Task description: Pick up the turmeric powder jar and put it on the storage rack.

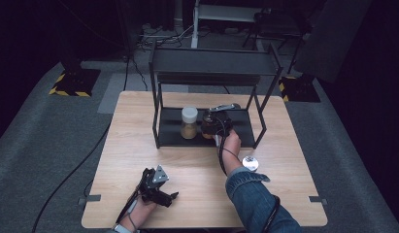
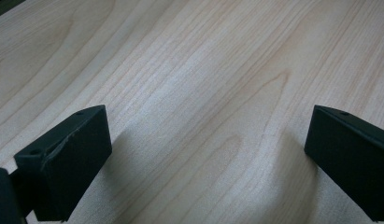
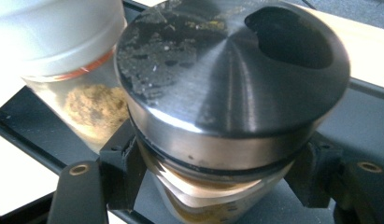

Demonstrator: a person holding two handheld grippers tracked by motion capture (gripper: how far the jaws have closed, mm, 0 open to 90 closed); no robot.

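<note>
- Right gripper [image 3: 213,186] jaws clamped on steel-lidded jar [image 3: 227,93] on the rack's [image 1: 163,127] lower shelf; jar's base cut off.
- White-capped jar [image 1: 189,122] just beside it.
- Left gripper [image 2: 208,154] jaws wide, holding nothing, over bare tabletop [image 2: 189,70].

- Your high view is dim around the edges: the floor and room beyond the tabletop [image 1: 139,145] sink into near black, while the wood itself is evenly lit from above
- In your left gripper view the wood grain is sharp and bright, with soft shadows spreading from both jaws across the tabletop
- Your right gripper view is close: the steel lid [image 3: 231,79] shows a streaky sheen, the white-capped jar [image 3: 63,42] is blown out and soft, and the tabletop beyond is overexposed
</note>
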